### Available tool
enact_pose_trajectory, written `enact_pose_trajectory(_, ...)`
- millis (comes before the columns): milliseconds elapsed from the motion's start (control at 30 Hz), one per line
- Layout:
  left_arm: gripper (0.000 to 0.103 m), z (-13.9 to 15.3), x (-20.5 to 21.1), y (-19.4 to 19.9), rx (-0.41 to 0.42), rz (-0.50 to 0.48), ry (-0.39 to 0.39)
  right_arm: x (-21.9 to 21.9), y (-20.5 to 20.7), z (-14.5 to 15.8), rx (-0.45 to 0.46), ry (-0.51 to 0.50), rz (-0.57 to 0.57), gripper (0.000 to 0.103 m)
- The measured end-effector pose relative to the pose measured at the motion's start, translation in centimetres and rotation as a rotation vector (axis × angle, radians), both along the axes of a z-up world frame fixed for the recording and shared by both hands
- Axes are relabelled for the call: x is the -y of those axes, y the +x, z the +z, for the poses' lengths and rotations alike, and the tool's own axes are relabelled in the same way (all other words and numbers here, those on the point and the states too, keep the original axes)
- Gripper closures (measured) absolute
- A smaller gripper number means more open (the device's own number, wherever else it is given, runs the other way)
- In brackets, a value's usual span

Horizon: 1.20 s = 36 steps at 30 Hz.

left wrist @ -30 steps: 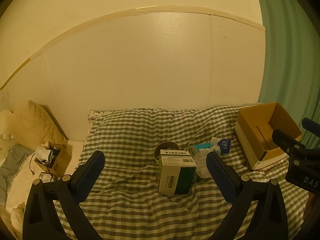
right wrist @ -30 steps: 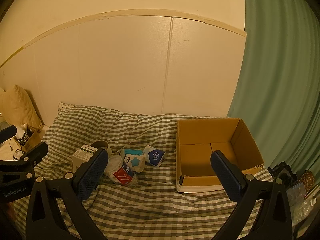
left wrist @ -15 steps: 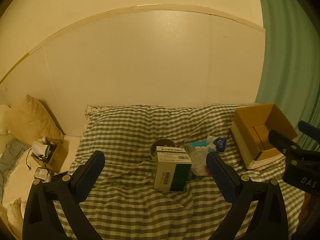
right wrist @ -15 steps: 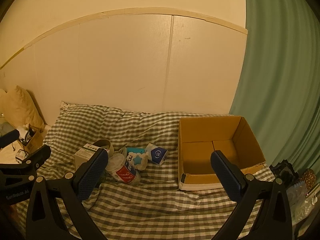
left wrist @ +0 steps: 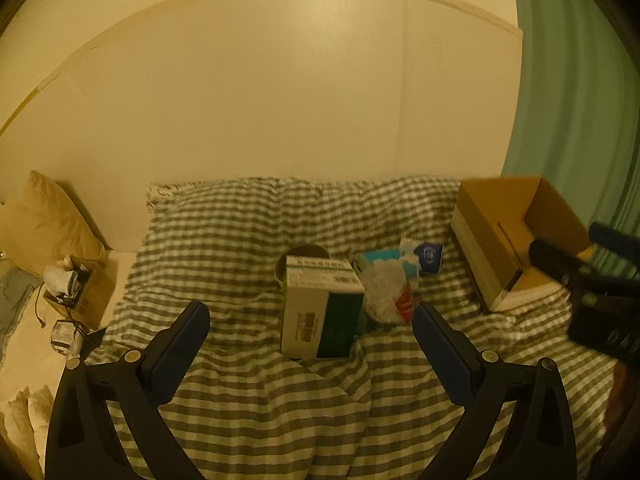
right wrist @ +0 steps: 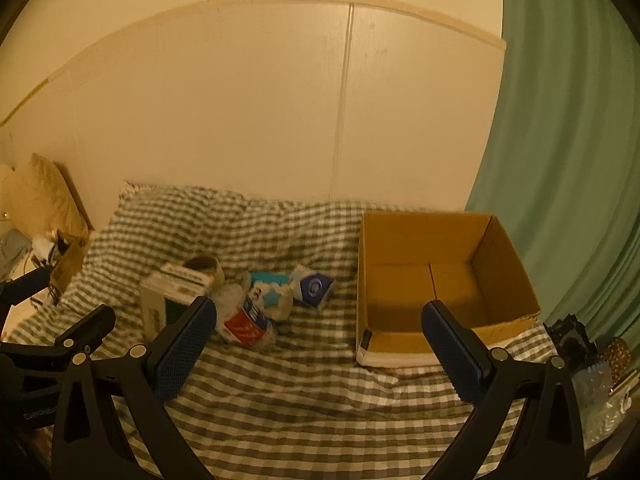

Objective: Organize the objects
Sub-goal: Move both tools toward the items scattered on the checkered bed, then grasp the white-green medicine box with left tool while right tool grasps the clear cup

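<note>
A white and green carton (left wrist: 320,304) stands on the checked bedspread (left wrist: 280,400), also in the right wrist view (right wrist: 168,300). Beside it lie a crumpled plastic bottle with a red label (left wrist: 388,292) (right wrist: 244,318), a teal and white soft toy (right wrist: 270,294), a small blue and white pack (left wrist: 426,256) (right wrist: 312,288) and a round tape roll (left wrist: 308,254). An open empty cardboard box (right wrist: 436,280) (left wrist: 512,236) stands to the right. My left gripper (left wrist: 312,344) is open, just short of the carton. My right gripper (right wrist: 320,340) is open and empty, between the pile and the box.
A pillow (left wrist: 44,216) and a small box of clutter (left wrist: 76,288) sit at the left beside the bed. A green curtain (right wrist: 568,140) hangs on the right. Bags and packets (right wrist: 592,364) lie at the bed's right edge. A pale wall stands behind.
Both grippers have moved closer to the pile; the carton and bottle look larger in the left wrist view. Nothing on the bed has moved and both stay open.
</note>
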<state>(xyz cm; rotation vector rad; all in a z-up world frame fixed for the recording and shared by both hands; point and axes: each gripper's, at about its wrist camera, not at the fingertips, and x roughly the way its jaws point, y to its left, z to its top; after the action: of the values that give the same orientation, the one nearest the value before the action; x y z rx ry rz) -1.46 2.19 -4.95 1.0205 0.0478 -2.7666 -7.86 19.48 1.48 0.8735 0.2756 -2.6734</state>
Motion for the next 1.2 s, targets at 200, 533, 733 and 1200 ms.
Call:
enact_pose_trajectory(200, 0.0, -4.1, -0.1, -2.3, 0.079, -0.008, 0.002, -1.0, -1.6, -1.8, 0.051, 0.003, -0.032, 0.0)
enact_pose_trajectory(533, 0.0, -9.0, 0.4, -7.0, 0.172, -0.016, -0.026, 0.4, -3.3, -4.6, 0.095, 0.074, -0.032, 0.0)
enact_pose_trajectory(733, 0.012, -10.6, 2.6, -8.8, 0.202, -0.043, 0.122, 2.1, -3.6, -6.3, 0.108, 0.138, -0.015, 0.0)
enact_pose_trajectory(1200, 0.021, -5.3, 6.3, -6.4, 0.084, -0.049, 0.085, 7.4, -4.8, -8.6, 0.121, 0.242, -0.002, 0.0)
